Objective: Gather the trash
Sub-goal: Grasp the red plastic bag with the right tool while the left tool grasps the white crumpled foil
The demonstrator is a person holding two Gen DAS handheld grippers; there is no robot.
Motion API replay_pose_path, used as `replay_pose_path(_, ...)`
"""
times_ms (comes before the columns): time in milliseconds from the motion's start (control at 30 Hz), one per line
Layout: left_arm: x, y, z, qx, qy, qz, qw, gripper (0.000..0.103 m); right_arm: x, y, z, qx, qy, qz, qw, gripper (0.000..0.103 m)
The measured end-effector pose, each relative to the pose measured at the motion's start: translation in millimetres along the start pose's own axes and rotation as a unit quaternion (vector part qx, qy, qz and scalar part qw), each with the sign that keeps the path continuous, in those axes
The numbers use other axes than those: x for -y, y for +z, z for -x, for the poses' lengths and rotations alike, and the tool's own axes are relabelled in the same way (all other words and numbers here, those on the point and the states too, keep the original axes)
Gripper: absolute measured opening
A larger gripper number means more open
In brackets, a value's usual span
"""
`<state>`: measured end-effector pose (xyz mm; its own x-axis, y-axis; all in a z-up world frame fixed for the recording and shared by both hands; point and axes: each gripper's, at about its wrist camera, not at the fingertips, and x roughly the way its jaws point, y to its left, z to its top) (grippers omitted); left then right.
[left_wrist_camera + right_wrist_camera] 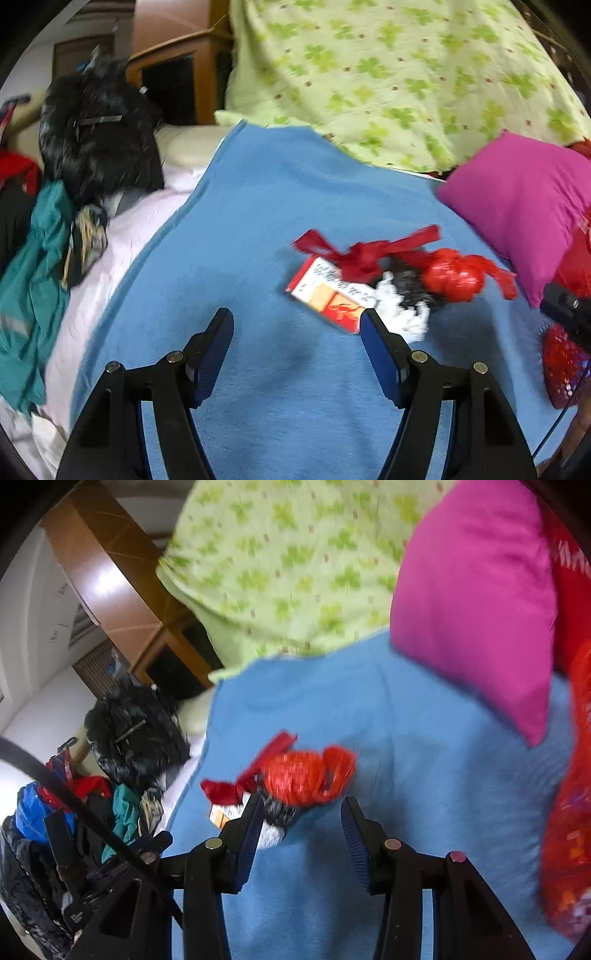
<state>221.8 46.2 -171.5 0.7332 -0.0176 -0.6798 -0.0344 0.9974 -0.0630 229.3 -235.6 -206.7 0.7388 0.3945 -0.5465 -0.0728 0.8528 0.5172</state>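
Bedroom: blanket (258, 206), pillow (517, 206), clothes (33, 266).

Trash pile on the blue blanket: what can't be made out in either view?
- Red-and-white packet: print blurred in left wrist view; mostly hidden behind the right claw finger in right wrist view.
- Black wad: unidentifiable under red bag.
- Red mesh item: cut off by the left wrist view's edge.

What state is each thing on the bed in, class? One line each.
left gripper: open, holding nothing.
right gripper: open, holding nothing.
red plastic bag: knotted, lying on the blue blanket.
white tissue: crumpled.
red card: lying flat.
pink pillow: resting on the blanket.
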Motion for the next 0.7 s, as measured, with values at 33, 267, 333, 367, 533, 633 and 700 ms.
replay_pose_path(33,-3,-2,-7,-0.001,0.000,0.003,1.0000,0.072,1,-1,-9,-0.010,0.003,-0.008,1.000,0.048)
replay_pose_path(267,-13,-13,-38,-0.010,-0.004,0.009,0.9999,0.072,5,-2,-54,-0.039,0.005,-0.039,0.998,0.056)
replay_pose_path(333,-16,-7,-43,-0.011,-0.013,0.018,0.9997,0.072,3,-1,-62,-0.035,0.007,-0.043,0.998,0.058)
replay_pose_path(367,-18,-5,-44,-0.006,-0.020,0.024,0.9995,0.072,3,0,-65,-0.033,0.007,-0.044,0.998,0.058)
replay_pose_path(533,-15,9,-55,0.007,-0.058,0.030,0.9978,0.075,6,4,-82,-0.022,-0.001,-0.064,0.998,0.061)
replay_pose_path(633,-12,13,-72,-0.010,-0.072,0.031,0.9969,0.075,11,6,-92,-0.019,-0.015,-0.076,0.997,0.061)
replay_pose_path(700,-11,17,-85,-0.021,-0.080,0.037,0.9959,0.075,12,8,-98,-0.014,-0.018,-0.084,0.996,0.061)
